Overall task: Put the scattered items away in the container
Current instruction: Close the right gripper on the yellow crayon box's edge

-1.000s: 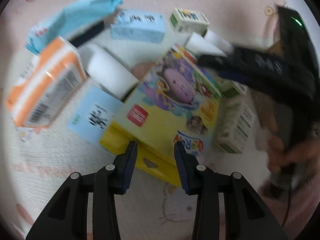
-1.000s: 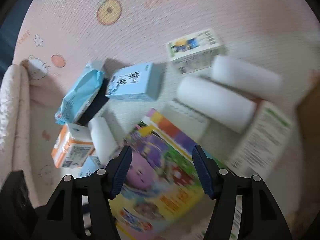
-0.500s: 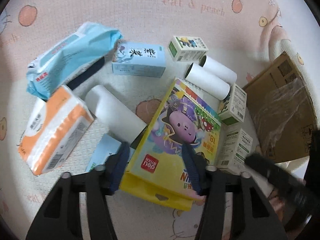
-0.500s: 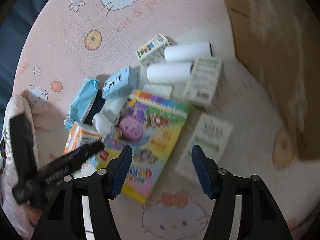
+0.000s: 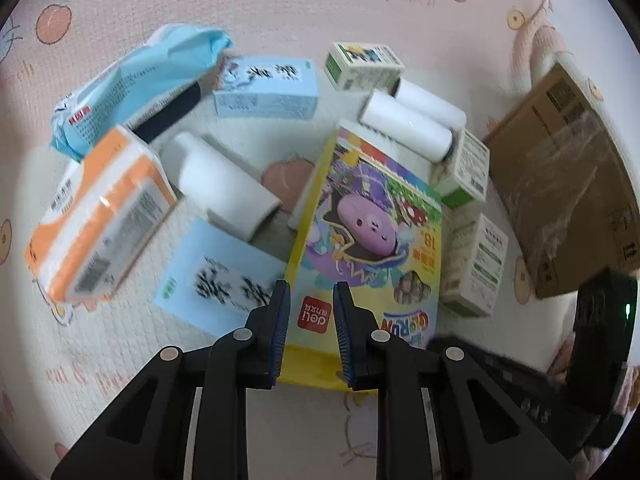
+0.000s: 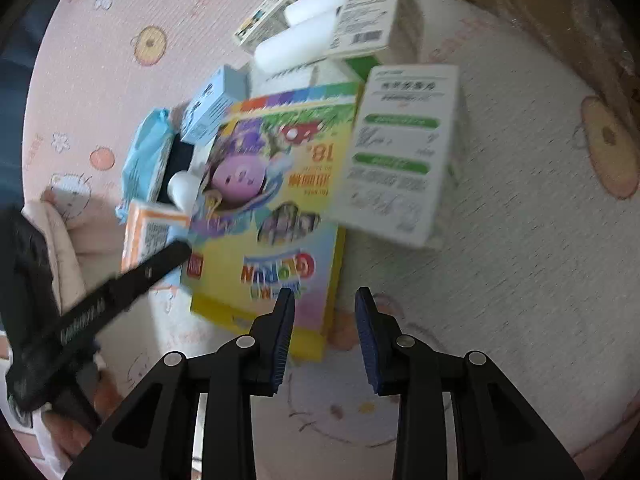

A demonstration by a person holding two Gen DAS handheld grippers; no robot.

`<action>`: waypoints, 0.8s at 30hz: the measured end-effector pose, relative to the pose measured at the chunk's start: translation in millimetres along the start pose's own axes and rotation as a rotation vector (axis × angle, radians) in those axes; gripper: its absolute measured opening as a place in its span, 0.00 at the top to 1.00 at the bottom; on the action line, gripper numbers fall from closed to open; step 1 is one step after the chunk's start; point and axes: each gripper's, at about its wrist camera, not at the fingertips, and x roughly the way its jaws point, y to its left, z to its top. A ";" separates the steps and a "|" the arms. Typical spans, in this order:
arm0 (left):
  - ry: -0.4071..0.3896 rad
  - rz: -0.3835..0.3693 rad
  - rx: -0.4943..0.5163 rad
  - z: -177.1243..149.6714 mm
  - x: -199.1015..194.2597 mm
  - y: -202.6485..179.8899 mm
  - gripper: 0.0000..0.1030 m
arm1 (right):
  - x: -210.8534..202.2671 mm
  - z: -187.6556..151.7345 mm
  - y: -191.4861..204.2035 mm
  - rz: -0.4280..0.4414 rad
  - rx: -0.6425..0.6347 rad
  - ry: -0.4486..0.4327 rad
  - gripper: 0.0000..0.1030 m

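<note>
A yellow crayon box [image 5: 368, 248] with a purple cartoon lies on the pink mat among scattered items. My left gripper [image 5: 309, 312] is open, its fingers over the box's near left corner, nothing held. My right gripper [image 6: 325, 322] is open and empty, straddling the box's [image 6: 272, 216] near right corner. The cardboard container [image 5: 568, 176] stands at the right of the left wrist view and shows at the top right of the right wrist view [image 6: 560, 8].
Around the box lie an orange tissue pack [image 5: 96, 216], a blue wipes pack [image 5: 140, 84], two light blue boxes [image 5: 266, 88], white rolls [image 5: 408, 124], and white-green boxes [image 5: 476, 264]. A large white-green box [image 6: 396, 152] leans by the crayon box.
Both grippers have dropped closer to the crayon box. The left jaws have narrowed around its near left corner. The right gripper has come from high above to its near right corner.
</note>
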 end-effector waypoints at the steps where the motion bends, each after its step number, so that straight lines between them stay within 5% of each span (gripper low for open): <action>1: 0.006 0.002 0.011 -4.3 0.6 -5.4 0.76 | -2.7 1.8 -1.5 -0.021 0.000 -0.016 0.72; 8: 0.005 0.117 0.165 -32.5 8.3 -48.5 0.76 | -21.8 8.4 -9.9 -0.084 0.008 -0.084 0.72; 11: 0.143 -0.104 0.102 -40.4 22.9 -50.9 0.78 | -24.5 7.5 -21.2 -0.072 0.049 -0.076 0.72; 17: 0.252 -0.191 0.133 -71.9 51.9 -86.8 0.79 | -35.3 5.7 -34.4 -0.078 0.130 -0.081 0.72; 24: 0.018 -0.032 0.328 -52.5 0.9 -97.1 0.77 | -57.9 -13.7 -37.8 -0.027 0.230 -0.120 0.72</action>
